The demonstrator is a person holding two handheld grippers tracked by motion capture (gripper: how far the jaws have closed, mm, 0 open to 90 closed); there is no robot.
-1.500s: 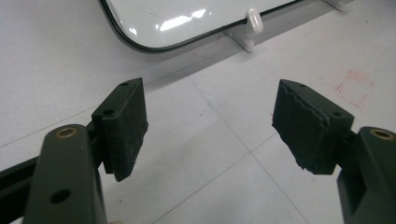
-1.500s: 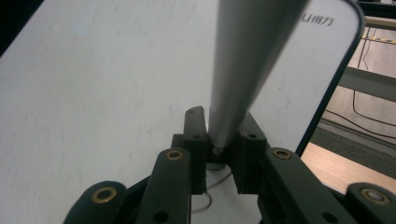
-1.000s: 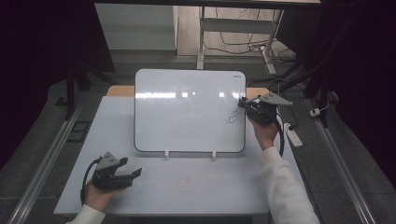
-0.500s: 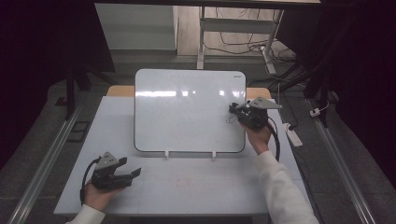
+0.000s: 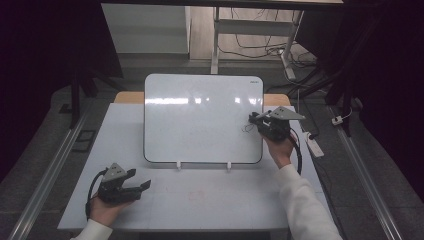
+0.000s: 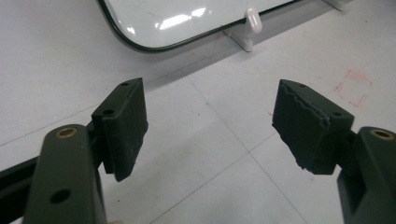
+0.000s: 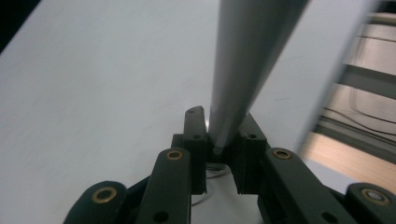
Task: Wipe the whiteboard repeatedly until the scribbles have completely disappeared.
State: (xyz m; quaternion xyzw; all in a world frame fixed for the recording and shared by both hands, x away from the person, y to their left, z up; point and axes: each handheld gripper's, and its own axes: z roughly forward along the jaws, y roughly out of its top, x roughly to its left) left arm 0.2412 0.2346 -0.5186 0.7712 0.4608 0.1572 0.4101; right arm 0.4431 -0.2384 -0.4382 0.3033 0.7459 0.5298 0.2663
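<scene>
High view, right gripper (image 5: 253, 120): at right edge of whiteboard (image 5: 200, 117), jaws clamped on grey marker (image 7: 243, 70), tip near scribble (image 5: 246, 129).
Left gripper (image 5: 142, 186): resting on table (image 5: 210, 200), jaws spread wide, nothing between.

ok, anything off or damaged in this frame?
Minor only. The left gripper is open, and the edge of one pad looks ragged and worn. Faint red marks stain the table. The right gripper is shut on a grey pen at the whiteboard, beside a small scribble.
</scene>
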